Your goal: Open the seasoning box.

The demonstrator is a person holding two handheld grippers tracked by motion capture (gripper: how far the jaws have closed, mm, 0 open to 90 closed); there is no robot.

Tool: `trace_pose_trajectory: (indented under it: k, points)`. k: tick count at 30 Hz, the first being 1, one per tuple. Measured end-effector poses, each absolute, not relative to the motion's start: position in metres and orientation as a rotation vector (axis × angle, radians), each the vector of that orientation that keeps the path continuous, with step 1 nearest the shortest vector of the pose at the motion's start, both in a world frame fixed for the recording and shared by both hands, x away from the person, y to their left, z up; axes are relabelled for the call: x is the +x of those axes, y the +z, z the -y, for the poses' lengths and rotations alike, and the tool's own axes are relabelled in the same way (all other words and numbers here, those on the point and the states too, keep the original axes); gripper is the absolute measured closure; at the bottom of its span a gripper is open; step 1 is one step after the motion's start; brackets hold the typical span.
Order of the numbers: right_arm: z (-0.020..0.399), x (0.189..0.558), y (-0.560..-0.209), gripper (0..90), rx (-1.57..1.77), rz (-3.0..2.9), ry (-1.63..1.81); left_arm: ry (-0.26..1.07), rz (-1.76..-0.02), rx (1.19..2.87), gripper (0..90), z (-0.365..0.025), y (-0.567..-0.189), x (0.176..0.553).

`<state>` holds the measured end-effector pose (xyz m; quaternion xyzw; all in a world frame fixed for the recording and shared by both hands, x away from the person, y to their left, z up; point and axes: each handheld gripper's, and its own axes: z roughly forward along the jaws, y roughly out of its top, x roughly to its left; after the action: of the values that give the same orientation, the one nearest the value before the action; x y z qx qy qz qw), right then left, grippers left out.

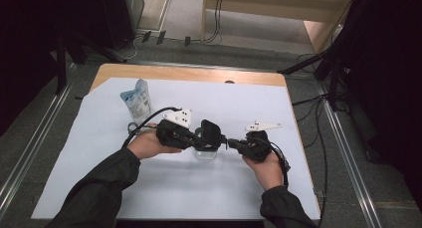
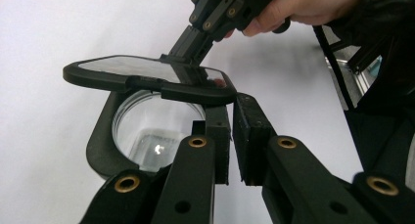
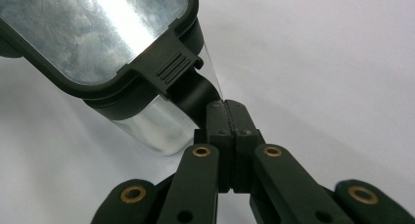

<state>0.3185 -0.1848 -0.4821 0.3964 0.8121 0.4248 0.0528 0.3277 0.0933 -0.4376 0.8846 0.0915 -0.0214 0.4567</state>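
Two grippers meet over a clear container with a black-framed lid. From the left gripper view, the left gripper has its jaws nearly together beside the container's black rim, just under the lid's near edge; whether they pinch anything cannot be told. Beyond, the right gripper is clenched on the lid's clear tab. Farther off, the high view adds a white pouch.

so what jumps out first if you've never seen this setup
Mid-table, on the white sheet, two hand-held grippers meet over a clear container: the right hand-held gripper pinches its black-framed lid by the edge and the left hand-held gripper closes beside the rim. Behind them at left stands a white-and-blue pouch.
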Motion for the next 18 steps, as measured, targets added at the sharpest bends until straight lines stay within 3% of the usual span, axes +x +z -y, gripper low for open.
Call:
trace_pose_trajectory:
  k: [18]
  points:
    - [0.185, 0.319, -0.483, 90.0, 1.210, -2.466, 1.295, -0.031, -0.225, 2.151, 86.3, -0.064, -0.429, 0.329]
